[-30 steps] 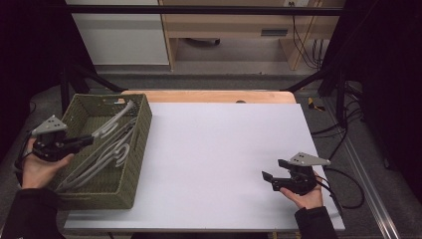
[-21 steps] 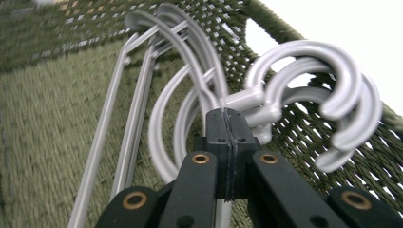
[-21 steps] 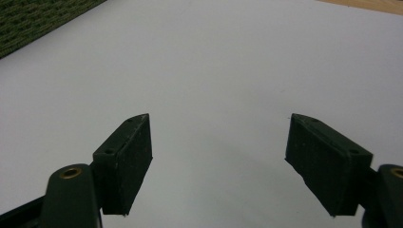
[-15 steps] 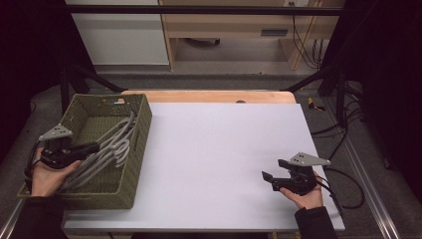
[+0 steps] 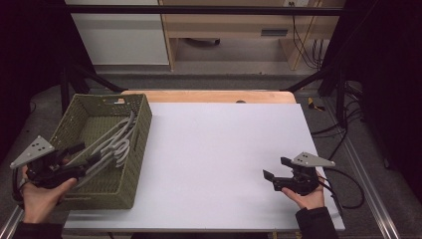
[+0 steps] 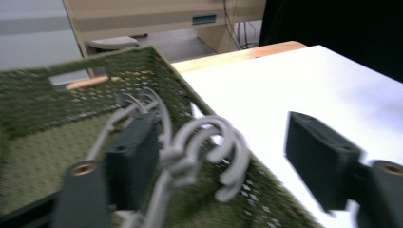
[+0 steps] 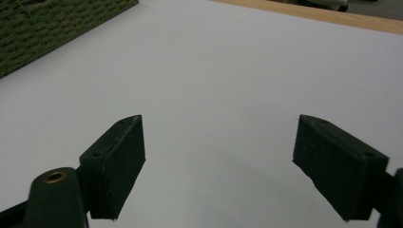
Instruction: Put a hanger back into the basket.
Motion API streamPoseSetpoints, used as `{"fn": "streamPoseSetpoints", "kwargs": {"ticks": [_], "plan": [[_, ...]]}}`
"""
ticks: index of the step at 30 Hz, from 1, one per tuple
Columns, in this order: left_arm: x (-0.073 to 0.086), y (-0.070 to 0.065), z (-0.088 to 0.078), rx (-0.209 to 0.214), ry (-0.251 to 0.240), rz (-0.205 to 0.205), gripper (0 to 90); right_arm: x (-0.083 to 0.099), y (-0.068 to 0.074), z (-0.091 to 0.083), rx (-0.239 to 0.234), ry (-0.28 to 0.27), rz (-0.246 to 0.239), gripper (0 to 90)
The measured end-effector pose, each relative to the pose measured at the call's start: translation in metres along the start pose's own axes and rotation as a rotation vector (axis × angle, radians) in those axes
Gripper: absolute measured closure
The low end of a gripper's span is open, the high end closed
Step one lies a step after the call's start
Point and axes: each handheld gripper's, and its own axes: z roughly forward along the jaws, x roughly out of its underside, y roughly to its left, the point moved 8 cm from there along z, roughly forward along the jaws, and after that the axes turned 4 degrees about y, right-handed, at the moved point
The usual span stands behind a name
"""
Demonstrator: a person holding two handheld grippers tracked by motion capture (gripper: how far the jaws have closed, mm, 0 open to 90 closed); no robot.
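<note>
I had just been opening the left gripper jaws, releasing the grey hangers into the green basket at the table's left edge.

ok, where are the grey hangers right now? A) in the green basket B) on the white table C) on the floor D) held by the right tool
A: the hangers lie inside the basket, hooks leaning on its right wall; the left tool is open beside them.

Grey hangers, bundled, lying in basket
</note>
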Motion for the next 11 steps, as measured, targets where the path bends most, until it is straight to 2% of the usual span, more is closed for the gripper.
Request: {"fn": "streamPoseSetpoints", "kwargs": {"ticks": [4,7,9,11], "plan": [[0.011,-0.019,0.006,0.024,-0.012,-0.007,16.6,-0.003,0.0,-0.001,0.0,-0.035,-0.003,13.7],[0.022,-0.033,0.013,0.043,-0.018,-0.006,13.9,-0.005,0.001,-0.003,-0.006,-0.062,-0.001,11.8],[0.029,-0.041,0.02,0.062,-0.012,-0.021,13.1,-0.006,0.001,-0.004,-0.006,-0.079,-0.01,11.0],[0.032,-0.044,0.024,0.053,-0.011,-0.011,12.2,-0.008,0.001,-0.006,-0.006,-0.096,-0.007,10.7]]}}
